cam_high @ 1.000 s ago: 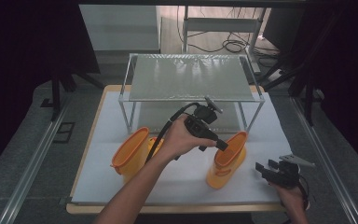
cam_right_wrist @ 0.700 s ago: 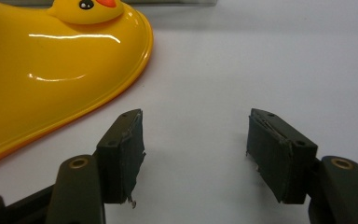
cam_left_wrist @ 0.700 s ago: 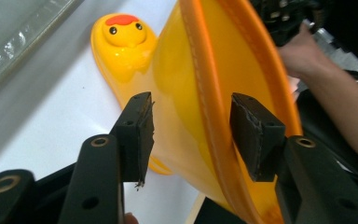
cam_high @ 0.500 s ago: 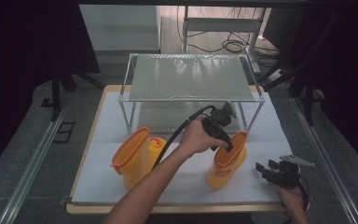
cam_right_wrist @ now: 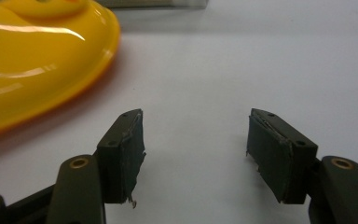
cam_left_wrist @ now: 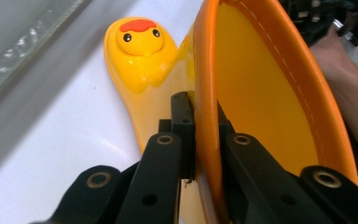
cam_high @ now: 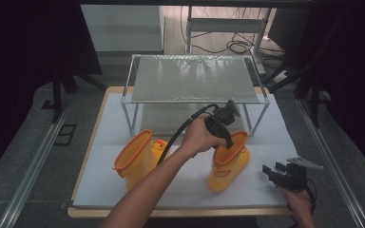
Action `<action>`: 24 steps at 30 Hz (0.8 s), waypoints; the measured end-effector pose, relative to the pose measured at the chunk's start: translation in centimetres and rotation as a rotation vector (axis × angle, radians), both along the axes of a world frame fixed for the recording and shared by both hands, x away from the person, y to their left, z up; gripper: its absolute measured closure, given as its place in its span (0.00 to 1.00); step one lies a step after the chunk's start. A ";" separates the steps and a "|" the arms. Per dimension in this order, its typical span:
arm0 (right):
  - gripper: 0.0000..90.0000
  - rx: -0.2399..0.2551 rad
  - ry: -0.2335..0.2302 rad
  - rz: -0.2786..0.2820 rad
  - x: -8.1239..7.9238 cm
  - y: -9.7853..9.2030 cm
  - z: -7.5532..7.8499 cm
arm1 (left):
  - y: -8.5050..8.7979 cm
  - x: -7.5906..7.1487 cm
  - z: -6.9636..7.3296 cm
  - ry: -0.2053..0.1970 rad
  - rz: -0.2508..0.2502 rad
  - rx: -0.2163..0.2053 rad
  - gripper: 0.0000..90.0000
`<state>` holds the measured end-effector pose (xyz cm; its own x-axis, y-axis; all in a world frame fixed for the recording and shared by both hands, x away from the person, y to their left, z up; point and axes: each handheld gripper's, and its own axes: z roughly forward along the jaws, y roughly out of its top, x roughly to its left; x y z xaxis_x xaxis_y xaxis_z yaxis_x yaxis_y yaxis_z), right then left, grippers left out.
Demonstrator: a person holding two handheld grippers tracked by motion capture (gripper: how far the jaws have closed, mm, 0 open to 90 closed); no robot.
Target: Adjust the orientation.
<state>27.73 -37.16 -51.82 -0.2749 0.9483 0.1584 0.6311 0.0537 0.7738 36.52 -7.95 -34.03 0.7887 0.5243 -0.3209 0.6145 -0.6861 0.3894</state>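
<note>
Two yellow rubber boots with orange rims stand on the white mat. The right boot (cam_high: 229, 165) has a duck face (cam_left_wrist: 141, 35) on its toe. My left gripper (cam_high: 225, 141) reaches down onto the boot's top. In the left gripper view, my left gripper (cam_left_wrist: 200, 122) has just been closing its jaws. They are now shut on the boot's orange rim (cam_left_wrist: 205, 70), one pad outside and one inside the shaft. The left boot (cam_high: 137, 157) leans untouched. My right gripper (cam_high: 272, 172) rests low at the mat's front right, open (cam_right_wrist: 196, 140) with nothing between its pads, the boot's sole (cam_right_wrist: 37, 56) to its left.
A low metal rack with a grey mesh top (cam_high: 195, 78) stands at the back of the mat (cam_high: 275, 133), just behind the boots. The board's front edge (cam_high: 180, 212) is near my forearms. Cables (cam_high: 237, 46) lie on the floor beyond.
My left hand has shifted right and a little down onto the right boot's top, and its jaws have closed on the rim. The right gripper has kept still.
</note>
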 end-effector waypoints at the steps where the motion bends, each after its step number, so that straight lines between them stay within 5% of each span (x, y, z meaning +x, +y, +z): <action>1: 0.40 0.001 0.001 0.000 0.0 0.0 0.0 | 1.0 -0.3 0.8 -0.005 0.008 -0.014 0.97; 11: 0.40 -0.001 0.004 0.007 -0.1 0.4 0.1 | 6.9 -2.7 3.4 -0.034 0.035 -0.011 0.97; 18: 0.40 -0.008 0.009 0.011 0.0 0.8 -0.1 | 11.5 -3.8 2.8 -0.038 0.077 -0.025 0.97; 24: 0.40 -0.010 0.008 0.010 0.0 0.8 -0.1 | 13.3 -4.6 2.1 -0.060 0.089 0.005 0.97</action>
